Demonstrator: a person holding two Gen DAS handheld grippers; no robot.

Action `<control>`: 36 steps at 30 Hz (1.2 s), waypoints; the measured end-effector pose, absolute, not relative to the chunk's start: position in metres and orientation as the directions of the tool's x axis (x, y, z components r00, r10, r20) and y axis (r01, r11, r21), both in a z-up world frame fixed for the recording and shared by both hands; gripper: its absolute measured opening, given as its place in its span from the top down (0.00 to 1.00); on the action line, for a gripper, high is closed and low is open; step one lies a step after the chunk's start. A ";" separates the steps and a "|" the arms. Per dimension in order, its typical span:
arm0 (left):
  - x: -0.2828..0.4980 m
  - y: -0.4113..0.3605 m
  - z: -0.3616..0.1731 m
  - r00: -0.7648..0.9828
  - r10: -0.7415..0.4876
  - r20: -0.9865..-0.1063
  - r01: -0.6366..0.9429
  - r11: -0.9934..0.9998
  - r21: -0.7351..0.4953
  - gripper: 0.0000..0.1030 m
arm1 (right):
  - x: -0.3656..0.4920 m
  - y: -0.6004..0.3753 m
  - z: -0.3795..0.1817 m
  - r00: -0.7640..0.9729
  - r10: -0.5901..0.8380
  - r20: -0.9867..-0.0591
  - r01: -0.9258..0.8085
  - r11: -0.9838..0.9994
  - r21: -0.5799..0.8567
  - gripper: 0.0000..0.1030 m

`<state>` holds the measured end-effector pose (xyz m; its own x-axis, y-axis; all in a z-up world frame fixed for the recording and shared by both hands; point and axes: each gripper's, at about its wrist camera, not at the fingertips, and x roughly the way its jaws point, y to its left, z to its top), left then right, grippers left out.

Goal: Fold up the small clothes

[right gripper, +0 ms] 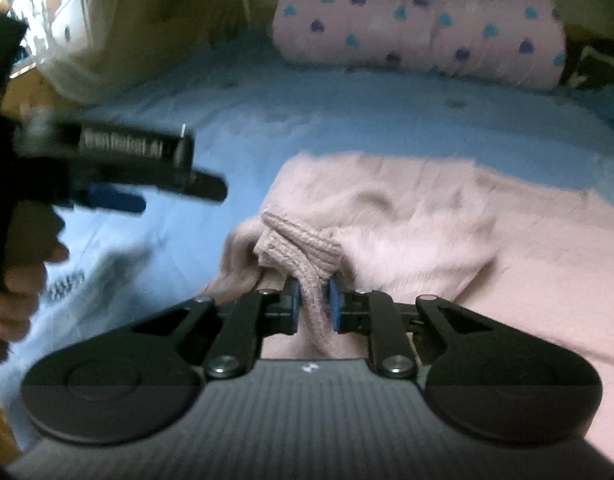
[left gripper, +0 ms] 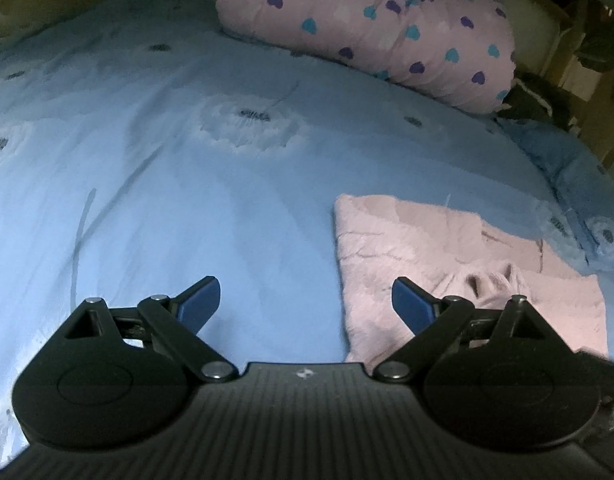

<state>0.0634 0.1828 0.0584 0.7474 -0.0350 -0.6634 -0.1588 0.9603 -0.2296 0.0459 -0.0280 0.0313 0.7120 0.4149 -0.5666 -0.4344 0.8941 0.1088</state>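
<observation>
We see a pale pink fuzzy sweater (right gripper: 447, 220) lying on a bed covered by a light blue sheet (left gripper: 167, 160) with a faint flower print. In the left wrist view the sweater (left gripper: 447, 272) lies to the right of centre, mostly flat, with its near left edge running close to the right-hand blue pad.

Right gripper (right gripper: 313, 304): jaws clenched on a ribbed knit cuff (right gripper: 303, 252) of the sweater. The cuff passes between the two blue pads and hangs down toward the gripper body; both pads press against it. The cloth around the cuff is bunched up into a small mound, while the rest of the sweater spreads flat to the right.

Left gripper (left gripper: 305, 304): jaws released, pads spread wide, nothing between them. It hangs over the bare sheet just beside the sweater's left edge. In the right wrist view we see this gripper (right gripper: 119, 200) from the side, blurred, at the left of the frame, apart from the sweater, with the person's hand (right gripper: 19, 288) wrapped around its handle.

At the far end of the bed lies a rolled pink quilt (left gripper: 367, 28) printed with blue and purple hearts. A crumpled blue cloth (left gripper: 567, 168) sits at the right edge of the bed, beyond the sweater.
</observation>
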 end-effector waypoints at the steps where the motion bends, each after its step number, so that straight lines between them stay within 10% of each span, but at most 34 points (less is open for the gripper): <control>1: 0.064 0.181 0.059 0.751 -0.038 -0.660 -0.155 0.961 -0.231 0.08 | 0.044 -0.035 0.039 0.729 0.411 -0.547 -0.427 0.898 0.106 0.82; 16: 0.072 0.147 0.051 0.756 -0.030 -0.654 -0.120 0.976 -0.183 0.08 | 0.056 -0.181 0.079 0.877 0.221 -0.427 -0.161 0.972 0.173 0.82; 24: 0.079 0.121 0.064 0.782 -0.063 -0.620 -0.041 0.988 -0.152 0.08 | 0.075 -0.240 0.032 0.842 0.141 -0.520 0.009 0.961 0.275 0.80; 36: 0.132 0.085 0.036 0.734 -0.105 -0.671 -0.016 0.985 -0.171 0.08 | 0.075 -0.278 0.041 0.824 0.025 -0.567 0.124 0.967 0.223 0.50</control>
<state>0.1324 0.0846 0.0364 0.7342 -0.1049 -0.6708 -0.0158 0.9851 -0.1713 0.0751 -0.2778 0.0413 0.8236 0.0254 -0.5666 0.1236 0.9669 0.2230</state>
